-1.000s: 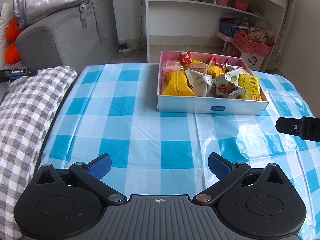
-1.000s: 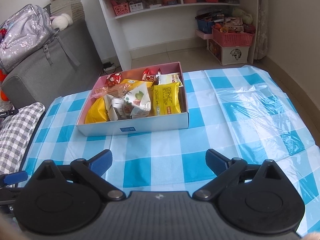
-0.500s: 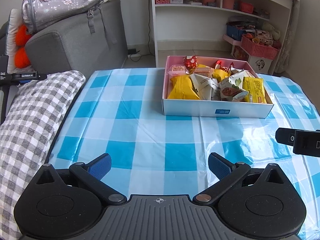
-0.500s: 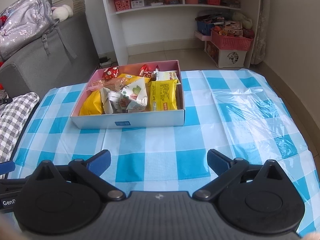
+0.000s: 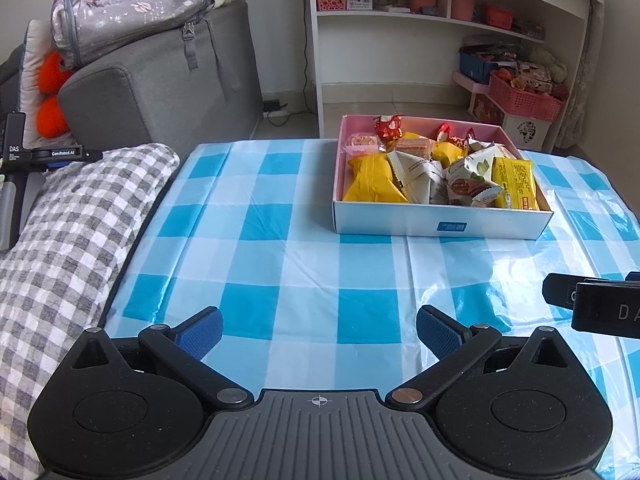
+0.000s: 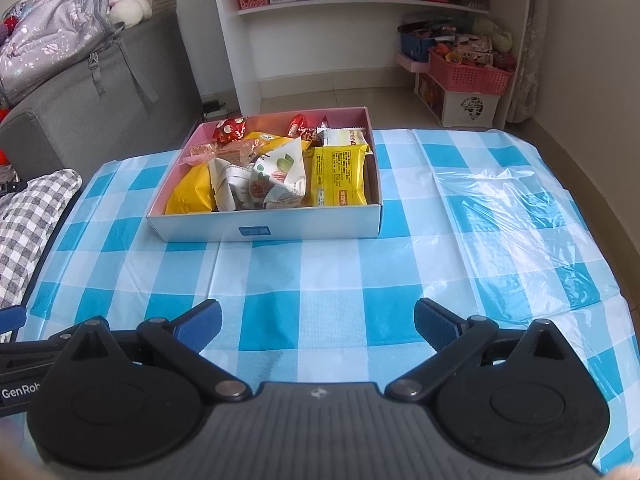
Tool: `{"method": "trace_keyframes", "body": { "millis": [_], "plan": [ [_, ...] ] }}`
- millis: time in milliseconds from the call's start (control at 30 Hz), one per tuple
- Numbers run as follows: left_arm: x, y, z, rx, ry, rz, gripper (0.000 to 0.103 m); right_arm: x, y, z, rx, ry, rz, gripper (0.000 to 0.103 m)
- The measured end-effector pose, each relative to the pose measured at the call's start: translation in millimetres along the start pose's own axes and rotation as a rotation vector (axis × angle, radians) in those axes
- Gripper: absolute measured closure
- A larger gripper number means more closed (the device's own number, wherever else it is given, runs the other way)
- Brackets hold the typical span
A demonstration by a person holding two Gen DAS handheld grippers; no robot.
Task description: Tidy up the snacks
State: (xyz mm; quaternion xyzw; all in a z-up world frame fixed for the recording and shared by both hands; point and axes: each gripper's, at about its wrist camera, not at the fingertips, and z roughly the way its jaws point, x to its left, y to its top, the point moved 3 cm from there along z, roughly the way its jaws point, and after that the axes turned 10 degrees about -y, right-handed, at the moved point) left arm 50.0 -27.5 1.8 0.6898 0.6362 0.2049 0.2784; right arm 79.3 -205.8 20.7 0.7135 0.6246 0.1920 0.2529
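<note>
A white box with a pink inside (image 5: 440, 224) (image 6: 304, 232) stands on the blue checked tablecloth (image 5: 280, 264) (image 6: 360, 264), filled with several snack packs: a yellow bag (image 5: 374, 184), white packs (image 6: 280, 180), a yellow bar pack (image 6: 340, 176) and red candies (image 6: 230, 130). My left gripper (image 5: 319, 330) is open and empty, low over the cloth, well short of the box. My right gripper (image 6: 317, 326) is open and empty, also short of the box. Part of the right gripper shows at the right edge of the left wrist view (image 5: 596, 304).
A grey checked cushion (image 5: 68, 240) lies left of the table. A grey sofa (image 5: 152, 80) with a backpack (image 5: 128, 4) stands behind it. A white shelf (image 6: 360, 20) and pink baskets (image 6: 468, 72) stand beyond the table. A shiny plastic fold (image 6: 512, 208) lies on the cloth's right side.
Both grippers have drawn back and tilted up a little; the box appears farther from the left gripper. Both stay open and empty.
</note>
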Motion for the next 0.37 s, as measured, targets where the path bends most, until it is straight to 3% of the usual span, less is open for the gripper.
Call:
{"method": "trace_keyframes", "body": {
  "millis": [367],
  "plan": [
    [-3.5,0.9,-0.7,0.004,-0.006,0.006,0.000,6.3,-2.1,0.7,0.000,-0.010,-0.026,0.000]
  ]
}}
